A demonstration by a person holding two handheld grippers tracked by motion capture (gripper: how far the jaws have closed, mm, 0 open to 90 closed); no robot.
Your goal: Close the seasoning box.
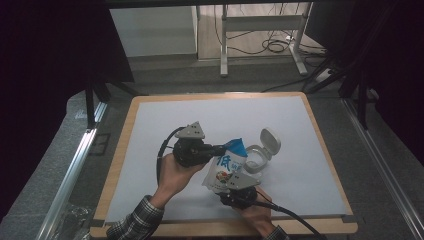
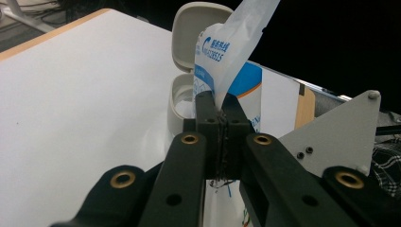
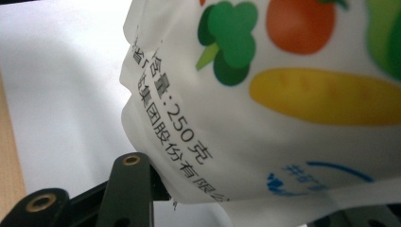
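Note:
A white pouch (image 1: 226, 167) with a blue top, printed vegetables and black lettering is held tilted above the white mat (image 1: 150, 125). My left gripper (image 1: 221, 148) is shut on its top corner; in the left gripper view the jaws (image 2: 220, 101) pinch the thin top seam of the pouch (image 2: 222, 52). My right gripper (image 1: 236, 192) holds the pouch's bottom end from the near side. In the right gripper view the pouch (image 3: 265, 109) looms close, with its lower edge tucked between the jaws. A small white container (image 1: 254, 159) with its flip lid (image 1: 270, 139) open stands just right of the pouch.
The container (image 2: 182, 101) lies directly beyond the left jaws with its lid (image 2: 191, 33) raised. The mat covers a wooden table (image 1: 117, 165). A hand and a plaid sleeve (image 1: 135, 220) come in at the near edge. Desk legs and cables lie on the floor beyond.

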